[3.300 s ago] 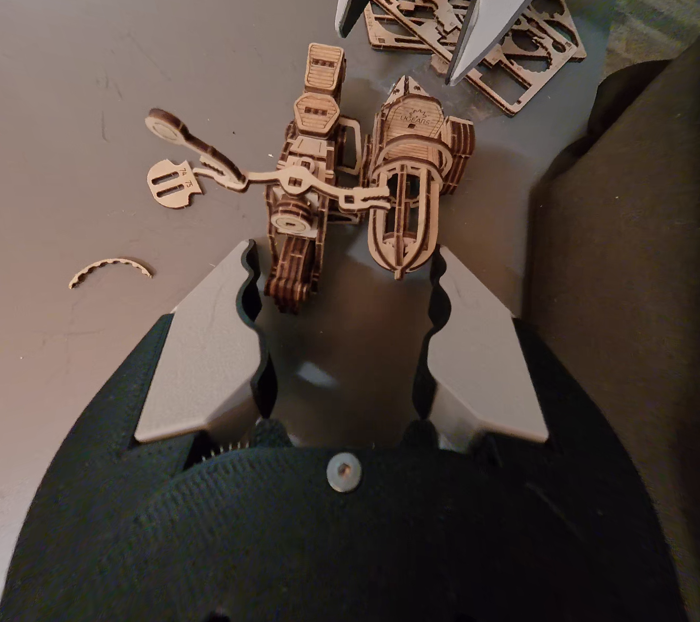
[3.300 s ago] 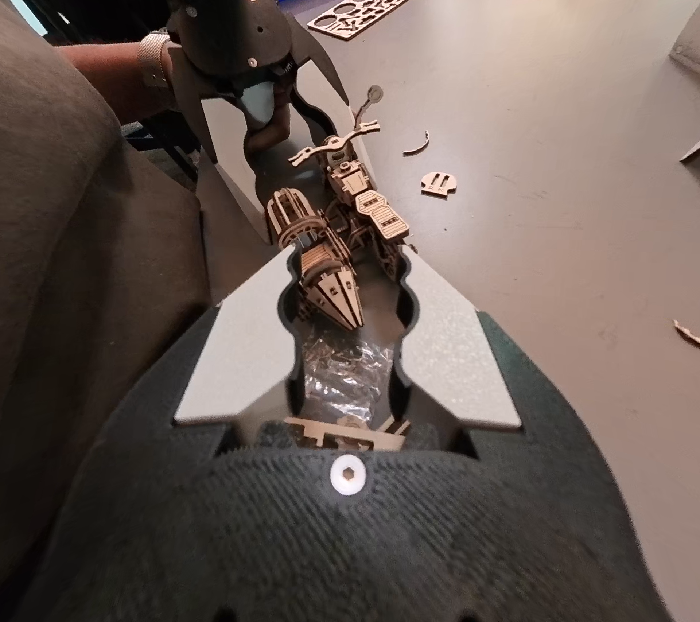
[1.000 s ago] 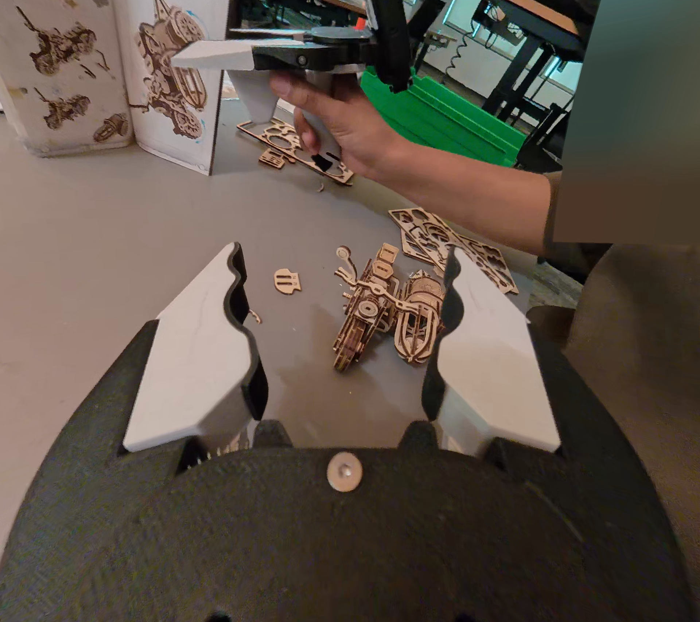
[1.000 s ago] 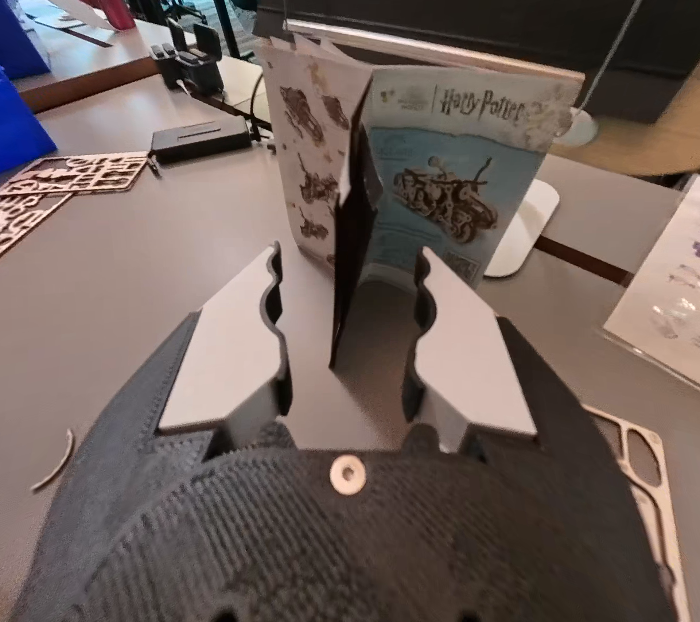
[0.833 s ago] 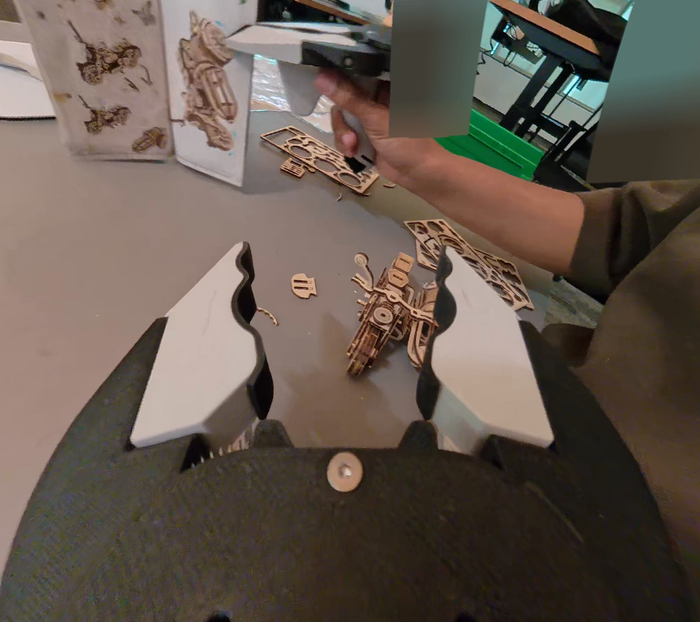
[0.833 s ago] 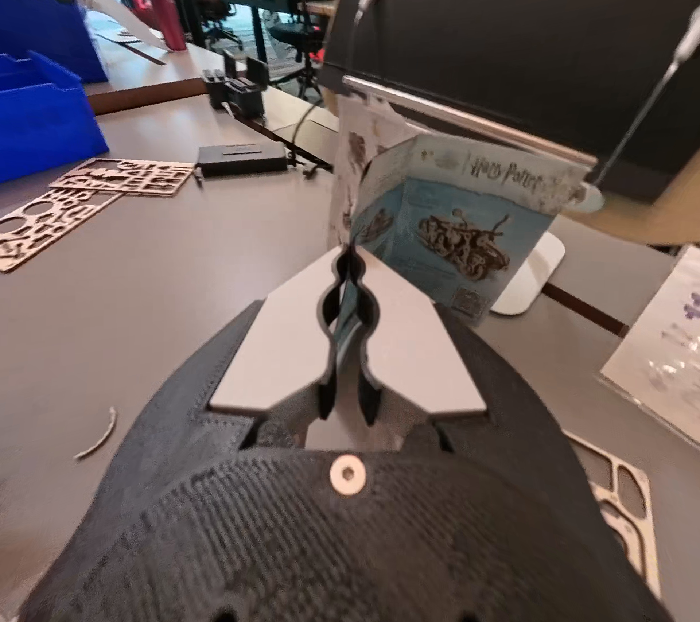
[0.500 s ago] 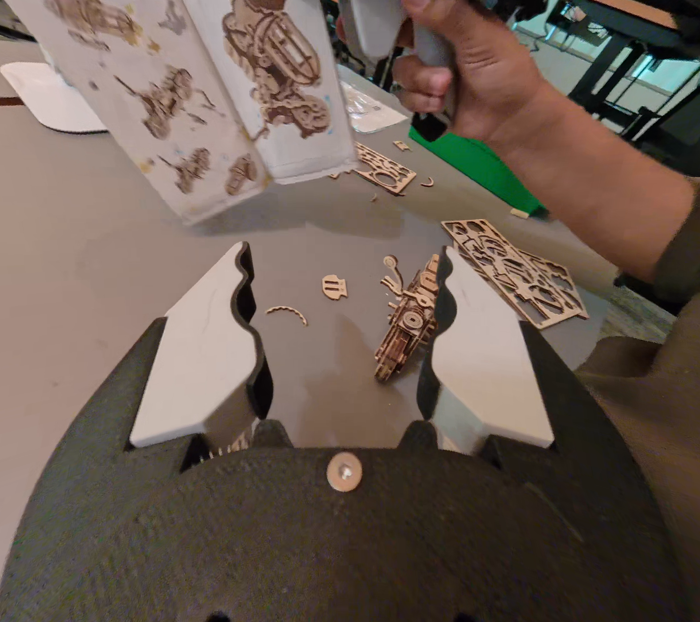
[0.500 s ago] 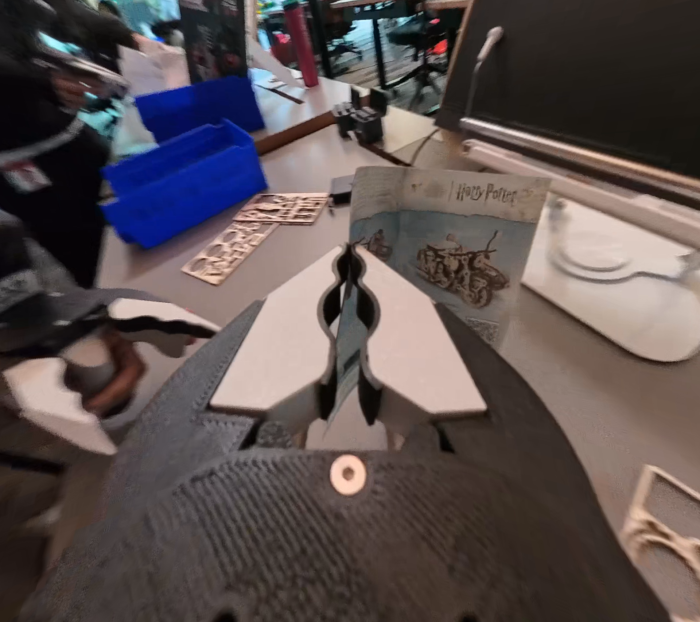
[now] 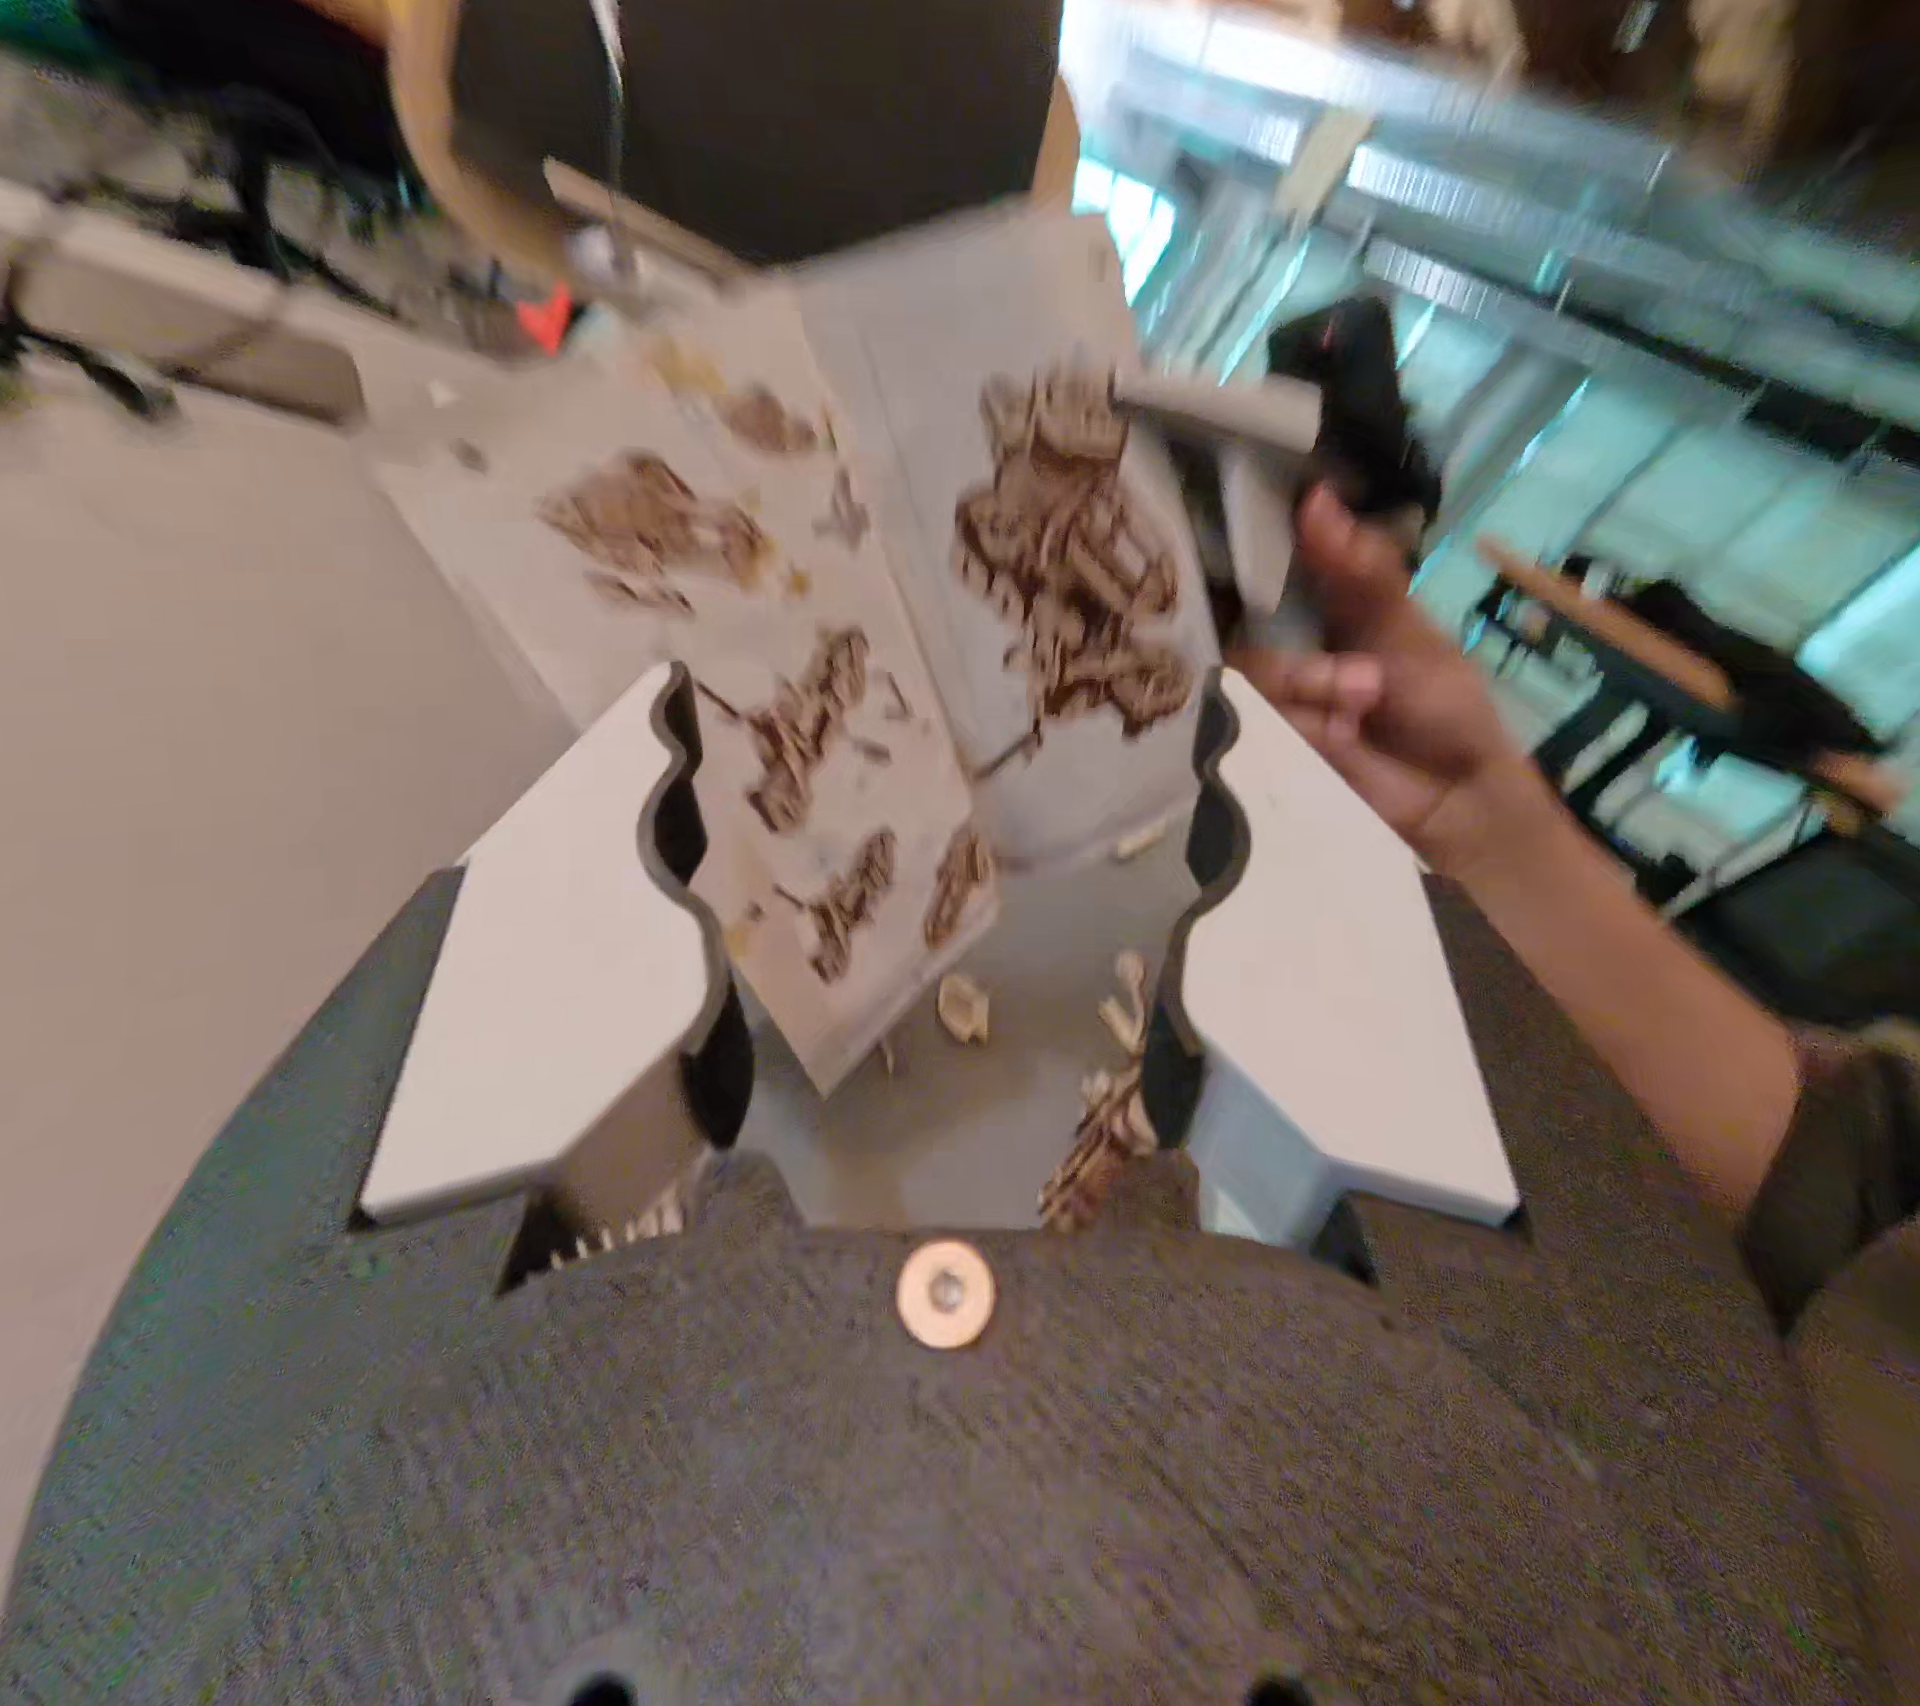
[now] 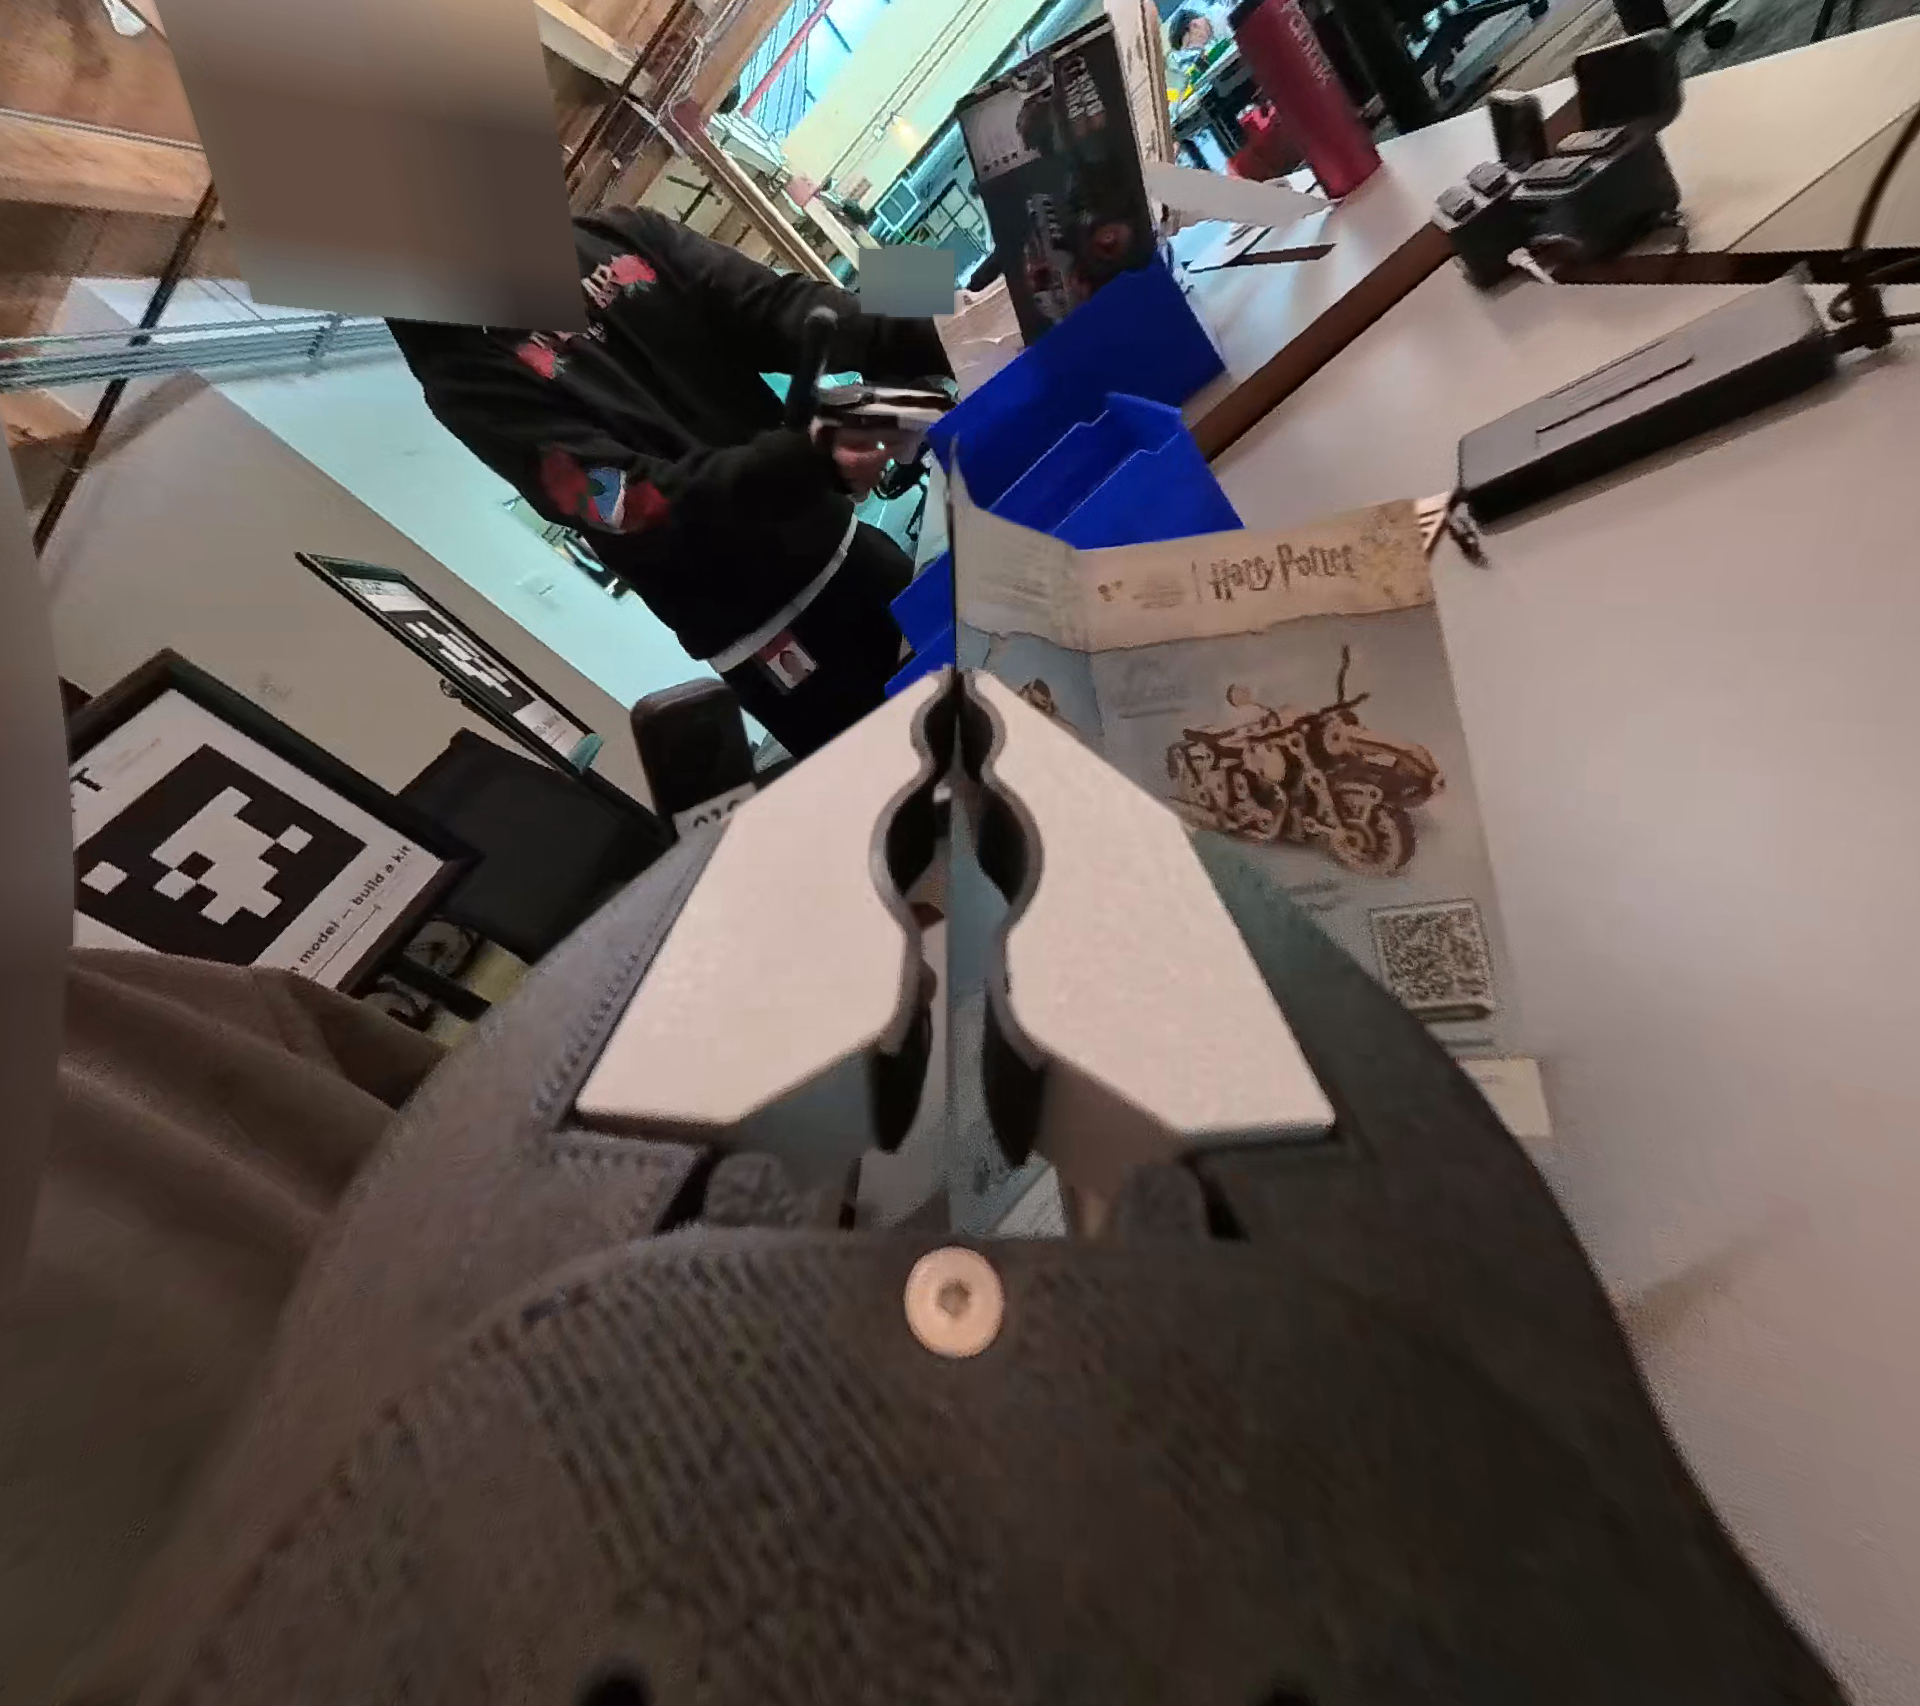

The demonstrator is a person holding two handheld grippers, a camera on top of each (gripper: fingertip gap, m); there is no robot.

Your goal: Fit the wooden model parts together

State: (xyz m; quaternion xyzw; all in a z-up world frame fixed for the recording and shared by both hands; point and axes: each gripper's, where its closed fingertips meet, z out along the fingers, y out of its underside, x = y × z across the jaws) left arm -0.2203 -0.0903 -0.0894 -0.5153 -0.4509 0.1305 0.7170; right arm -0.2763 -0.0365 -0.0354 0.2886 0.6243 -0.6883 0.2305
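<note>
Above the table [image 10: 1714, 825], at 12 o'clock: right hand-held gripper [image 10: 958, 700] clamped on folded instruction booklet [image 10: 1268, 721] edge; left hand-held gripper [image 9: 940, 721] wide apart, empty.

Left wrist view: folded booklet [image 9: 831, 721] at twelve o'clock, above table [image 9: 208, 721]; wooden parts [image 9: 1101, 1137] at five o'clock beneath it.

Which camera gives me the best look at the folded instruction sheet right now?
The right wrist view: the instruction sheet is sharp there, its printed cover facing the camera, one edge pinched in the shut right gripper. The left wrist view shows its other side, motion-blurred, hanging above the table beyond the open left gripper.
</note>
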